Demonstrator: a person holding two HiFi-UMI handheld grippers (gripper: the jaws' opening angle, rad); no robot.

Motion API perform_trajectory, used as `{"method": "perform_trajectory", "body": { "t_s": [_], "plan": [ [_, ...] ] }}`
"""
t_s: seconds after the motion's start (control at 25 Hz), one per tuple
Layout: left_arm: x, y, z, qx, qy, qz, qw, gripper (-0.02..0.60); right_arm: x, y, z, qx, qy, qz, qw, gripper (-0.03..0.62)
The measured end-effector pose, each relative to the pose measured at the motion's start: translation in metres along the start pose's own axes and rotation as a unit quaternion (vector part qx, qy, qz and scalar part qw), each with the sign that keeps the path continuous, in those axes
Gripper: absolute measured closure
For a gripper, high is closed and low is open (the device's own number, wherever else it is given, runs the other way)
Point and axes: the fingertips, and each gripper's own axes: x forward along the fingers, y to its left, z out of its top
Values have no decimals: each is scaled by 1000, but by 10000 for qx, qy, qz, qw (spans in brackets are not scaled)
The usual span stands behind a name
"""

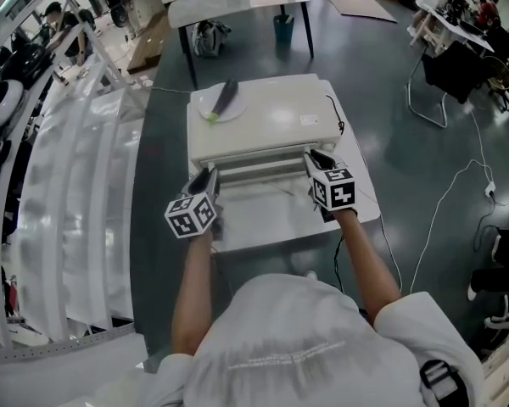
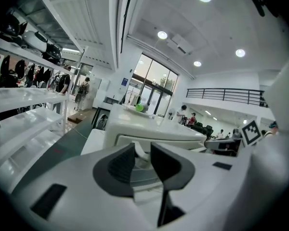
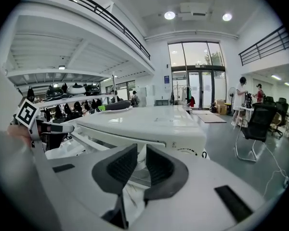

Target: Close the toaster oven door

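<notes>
With the left gripper [image 1: 210,174] and right gripper [image 1: 315,156] clamped on the door handle [image 1: 261,167] at the toaster oven's [image 1: 263,113] front, uneven lifting could twist the door or slip a grip.

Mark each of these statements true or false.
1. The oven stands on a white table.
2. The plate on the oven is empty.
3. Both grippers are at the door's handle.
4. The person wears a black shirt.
1. True: the oven stands on a white table.
2. False: a dark item with a green end lies on the plate.
3. True: the left gripper and the right gripper each have the handle between their jaws.
4. False: the shirt is white.
</notes>
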Motion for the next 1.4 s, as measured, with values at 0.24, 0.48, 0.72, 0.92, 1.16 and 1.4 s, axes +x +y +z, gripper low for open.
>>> {"method": "perform_trajectory", "body": {
  "t_s": [0.24, 0.48, 0.72, 0.92, 1.16, 1.4],
  "plan": [
    [4, 2, 4, 66, -30, -69, 9999, 483, 5, -1, 5, -31, -2, 69, 10000, 526],
    [2, -1, 8, 721, 177, -100, 9972, 482, 4, -1, 9, -339, 129, 140, 9992, 518],
    [-22, -6, 47, 1397, -75, 3, 9902, 480, -24, -11, 51, -568, -335, 121, 9978, 476],
    [-48, -23, 94, 1974, -467, -56, 9792, 510, -53, -12, 91, -880, -703, 64, 9936, 477],
    [-79, -50, 142, 2522, -899, 75, 9634, 554, -84, 4, 129, -1270, -1025, 71, 9866, 524],
    [-103, -82, 166, 3028, -1181, 27, 9457, 561, -109, 32, 154, -1607, -1302, 169, 9782, 572]
  ]
}}
